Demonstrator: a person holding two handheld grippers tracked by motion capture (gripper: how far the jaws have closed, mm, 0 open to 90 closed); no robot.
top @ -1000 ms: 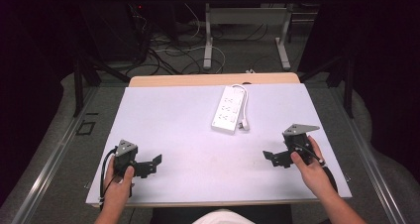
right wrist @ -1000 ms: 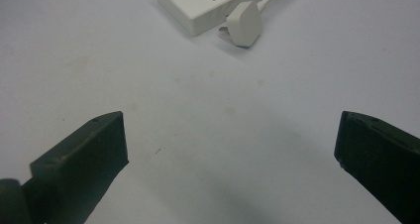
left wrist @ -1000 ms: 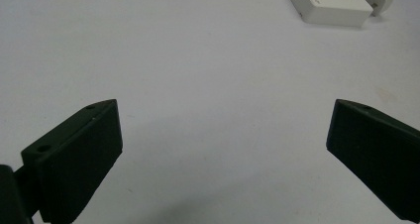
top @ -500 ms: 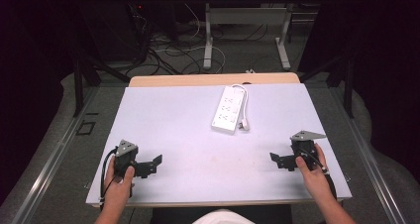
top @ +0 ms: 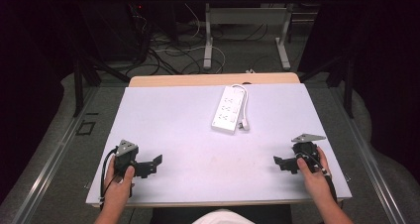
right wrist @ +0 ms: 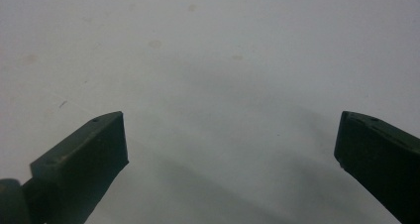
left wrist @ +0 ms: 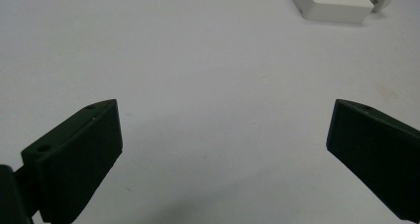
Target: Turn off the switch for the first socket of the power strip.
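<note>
A white power strip (top: 228, 109) lies on the white table (top: 188, 120), back of centre, with its white plug and short cable (top: 242, 121) along its right side. My left gripper (top: 157, 160) rests near the front left corner, held in a hand, jaws wide apart with bare table between them. In the left gripper view (left wrist: 223, 130) the strip's end (left wrist: 333, 2) shows at the top right, far ahead. My right gripper (top: 277, 160) sits near the front right edge, also open; the right gripper view (right wrist: 230, 135) has plain tabletop between the jaws.
The table's wooden back edge (top: 213, 79) shows behind the white top. Beyond it stand another table's metal legs (top: 208, 35) and loose cables (top: 168, 55) on the floor. Metal rails (top: 54, 154) run along both sides of the table.
My right gripper has moved back toward the front edge and a little right. The left gripper has stayed in place.
</note>
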